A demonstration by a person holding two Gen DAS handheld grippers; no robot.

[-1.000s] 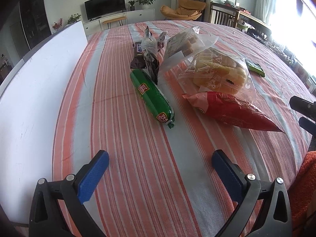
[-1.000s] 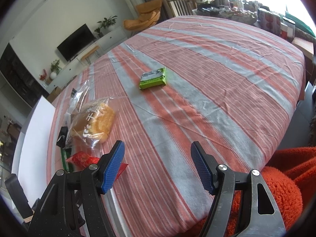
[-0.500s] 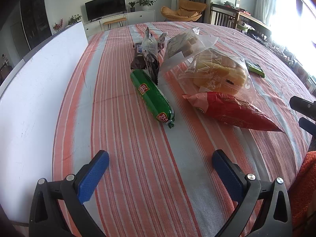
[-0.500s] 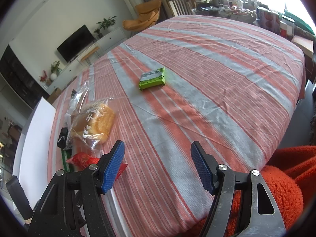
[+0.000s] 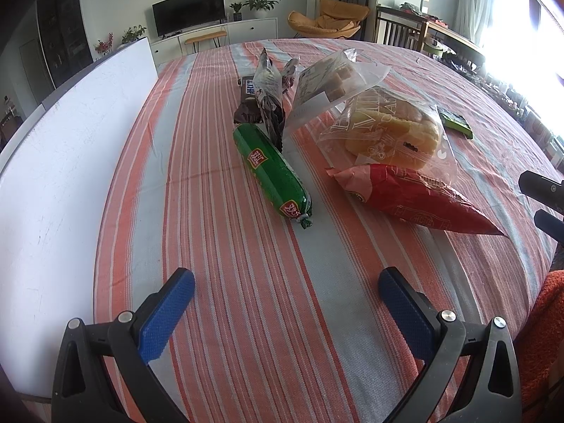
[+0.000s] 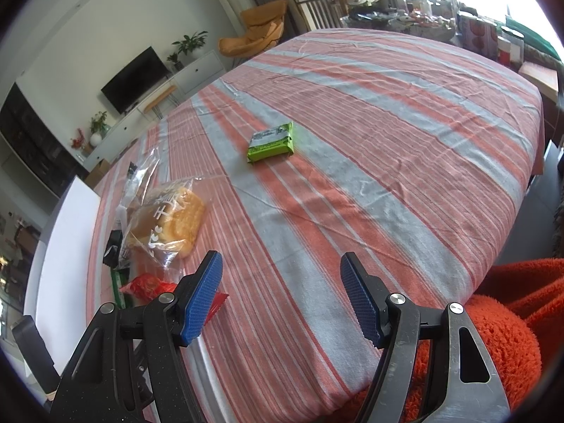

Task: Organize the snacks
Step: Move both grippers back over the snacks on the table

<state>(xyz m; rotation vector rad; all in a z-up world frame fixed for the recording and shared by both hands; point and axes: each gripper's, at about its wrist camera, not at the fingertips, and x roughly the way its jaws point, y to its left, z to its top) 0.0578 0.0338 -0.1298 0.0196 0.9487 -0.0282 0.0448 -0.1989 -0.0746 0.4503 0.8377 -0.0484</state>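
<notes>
On the striped cloth we've got most snacks bunched mid-table: green sausage-shaped pack, red bag, clear bread bag, a smaller clear bag w/ cubes, and dark wrappers behind them. One flat green packet lies well apart from the bunch, alone on open cloth.

Both tongs are released, nothing between the jaws: left gripper hangs over bare cloth short of the green pack; right gripper sits near the table's near edge, w/ the red bag's tip just beside its left finger.

We judge no snack is sorted yet – we're at the start, choosing a first pick. Next move prob. calls for reaching fwd & down onto one item; the green pack is nearest the left gripper and firm-looking, so an easy grab across its width. Bags are crinkly, may slip.

Room: lots of free cloth to the right & far side. White board bounds the left. Near edge is close, w/ orange fleece below the right gripper – keep items away from it.
</notes>
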